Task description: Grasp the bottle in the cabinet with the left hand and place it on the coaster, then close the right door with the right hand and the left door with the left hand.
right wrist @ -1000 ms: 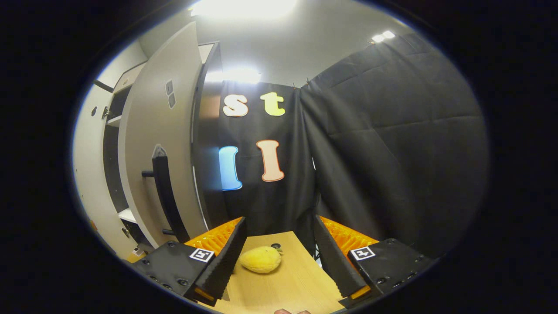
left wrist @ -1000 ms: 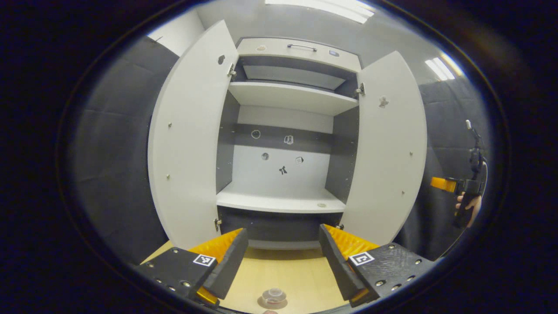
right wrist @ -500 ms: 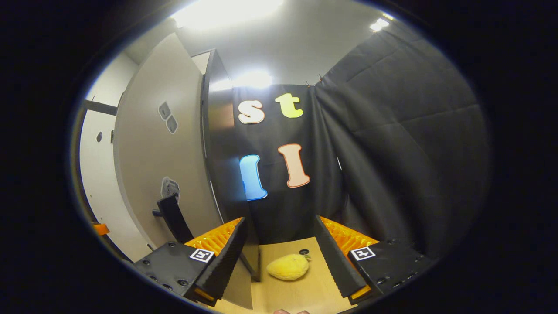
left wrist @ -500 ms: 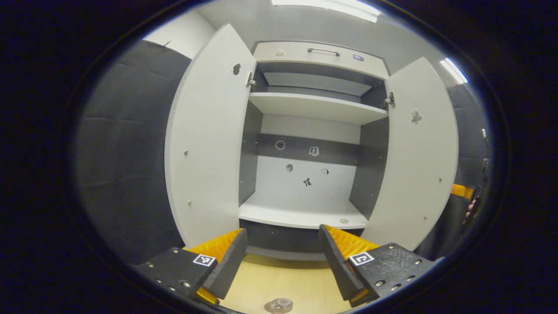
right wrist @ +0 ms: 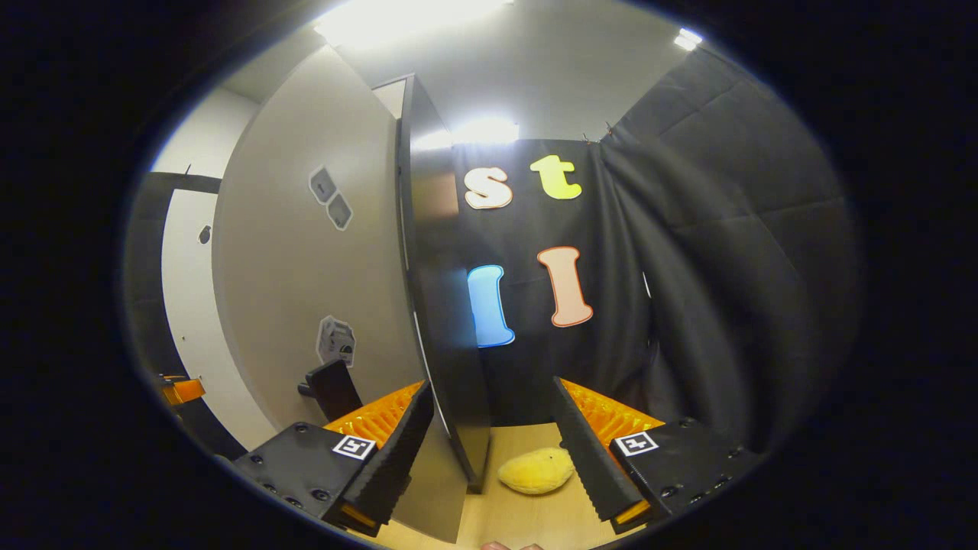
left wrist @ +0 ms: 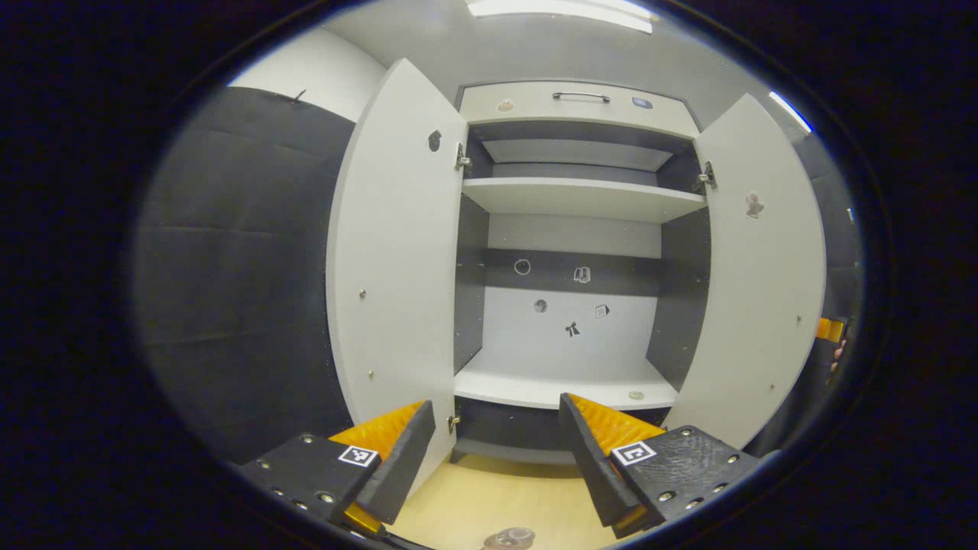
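The grey cabinet [left wrist: 569, 198] stands open ahead in the left gripper view, its shelves bare. Its left door [left wrist: 397, 267] and right door [left wrist: 756, 283] both swing outward. At the view's bottom edge the top of the clear bottle [left wrist: 510, 538] sits on a brown coaster, partly cut off. My left gripper [left wrist: 493, 428] is open above the wooden table, short of the cabinet. In the right gripper view my right gripper [right wrist: 489, 428] is open, close to the right door's outer face [right wrist: 306, 290]. The door's black handle [right wrist: 332, 386] lies just beyond the left finger.
The cabinet's dark side panel [right wrist: 443, 305] comes down to the table [right wrist: 527, 519] between my right fingers. A yellow plush toy [right wrist: 535, 470] lies on the wood beside the right finger. Black cloth walls close in both sides. The other gripper [left wrist: 829, 330] peeks past the right door.
The left gripper has turned left, so the cabinet has slid right in its view. The right gripper has closed in on the right door's outer face, and the handle sits lower.
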The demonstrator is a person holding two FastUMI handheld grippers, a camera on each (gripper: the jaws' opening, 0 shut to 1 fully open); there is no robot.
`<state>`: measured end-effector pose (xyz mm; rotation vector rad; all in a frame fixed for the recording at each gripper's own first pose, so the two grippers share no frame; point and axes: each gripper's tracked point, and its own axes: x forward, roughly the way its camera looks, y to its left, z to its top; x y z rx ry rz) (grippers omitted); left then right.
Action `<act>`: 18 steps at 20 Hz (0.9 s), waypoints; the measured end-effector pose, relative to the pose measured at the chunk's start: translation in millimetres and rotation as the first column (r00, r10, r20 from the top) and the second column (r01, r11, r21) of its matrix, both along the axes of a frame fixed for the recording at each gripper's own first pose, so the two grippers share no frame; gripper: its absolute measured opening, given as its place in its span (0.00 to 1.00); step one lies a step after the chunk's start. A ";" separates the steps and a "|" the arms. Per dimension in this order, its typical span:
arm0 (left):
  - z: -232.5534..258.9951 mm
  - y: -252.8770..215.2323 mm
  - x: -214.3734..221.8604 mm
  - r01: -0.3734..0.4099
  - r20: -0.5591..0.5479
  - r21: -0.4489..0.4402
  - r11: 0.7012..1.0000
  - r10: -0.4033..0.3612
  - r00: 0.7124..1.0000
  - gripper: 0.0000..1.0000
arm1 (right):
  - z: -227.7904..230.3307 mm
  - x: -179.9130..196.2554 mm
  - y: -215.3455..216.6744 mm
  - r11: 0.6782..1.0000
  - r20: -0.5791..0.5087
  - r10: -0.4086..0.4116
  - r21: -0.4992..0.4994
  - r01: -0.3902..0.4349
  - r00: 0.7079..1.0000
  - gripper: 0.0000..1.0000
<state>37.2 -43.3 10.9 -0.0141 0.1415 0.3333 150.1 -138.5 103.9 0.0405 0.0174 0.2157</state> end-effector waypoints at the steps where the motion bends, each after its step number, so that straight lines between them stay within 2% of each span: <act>1: -1.1 -1.2 0.3 0.008 0.001 -0.010 1.000 -0.008 1.000 0.94 | 0.3 -0.8 7.7 1.000 0.000 0.011 0.001 -0.011 1.000 0.98; 5: -6.6 -6.1 5.2 0.039 0.024 -0.066 0.997 -0.037 0.999 0.95 | 5.1 -2.4 12.5 0.999 0.044 -0.011 -0.041 0.013 0.999 0.96; 6: -8.5 -5.4 6.5 0.049 0.027 -0.067 0.997 -0.047 0.999 1.00 | 4.1 -3.5 14.3 0.999 0.041 -0.019 -0.042 0.020 0.999 0.96; 8: -9.3 -1.9 11.2 0.077 0.025 -0.063 0.995 -0.075 0.997 1.00 | 1.2 -6.3 23.5 0.999 0.028 -0.027 -0.033 0.028 0.999 0.96; 15: -17.5 24.2 10.2 0.169 0.004 -0.075 0.983 -0.169 0.986 1.00 | -7.9 -14.4 81.2 0.997 0.020 -0.063 0.044 0.062 0.998 0.96; 16: -19.5 29.2 8.8 0.176 0.002 -0.079 0.981 -0.177 0.984 0.95 | -8.8 -13.5 89.3 0.997 0.018 -0.068 0.045 0.067 0.998 0.96; 18: -22.4 38.0 3.9 0.189 0.002 -0.091 0.978 -0.190 0.982 0.95 | -9.7 -12.1 104.5 0.996 0.016 -0.074 0.043 0.073 0.997 0.96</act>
